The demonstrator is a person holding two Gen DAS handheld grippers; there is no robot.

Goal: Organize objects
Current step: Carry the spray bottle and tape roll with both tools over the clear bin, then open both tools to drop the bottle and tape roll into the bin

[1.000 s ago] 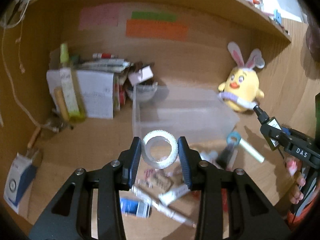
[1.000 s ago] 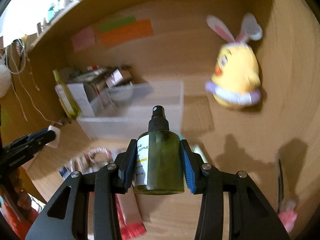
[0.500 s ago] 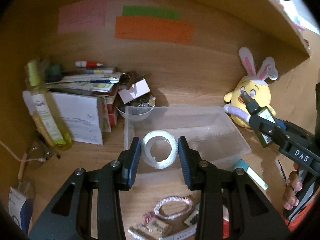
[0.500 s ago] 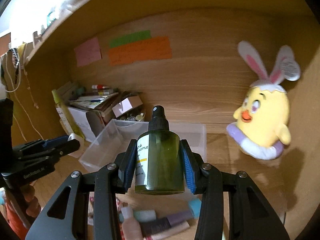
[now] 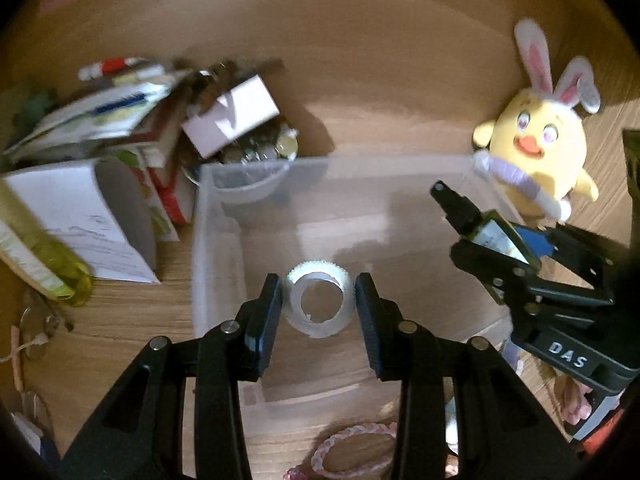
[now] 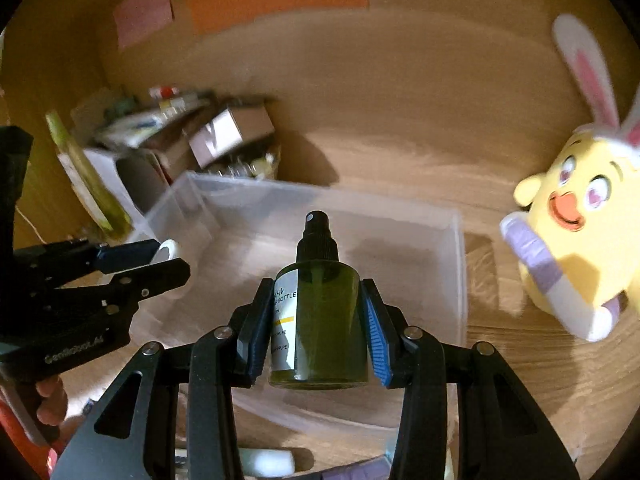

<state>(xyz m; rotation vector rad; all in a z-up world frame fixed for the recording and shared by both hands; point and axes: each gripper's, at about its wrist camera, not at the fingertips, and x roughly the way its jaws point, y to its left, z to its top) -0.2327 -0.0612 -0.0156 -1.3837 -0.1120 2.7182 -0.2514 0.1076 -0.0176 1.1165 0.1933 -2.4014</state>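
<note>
White tape roll pinched in left gripper, green bottle in right gripper, over clear bin.

desk: wood, sits in a nook
middle: clear plastic bin
back left corner: messy pile of papers and boxes
back right corner: yellow bunny-eared plush chick
front edge: pink braided bracelet
</note>
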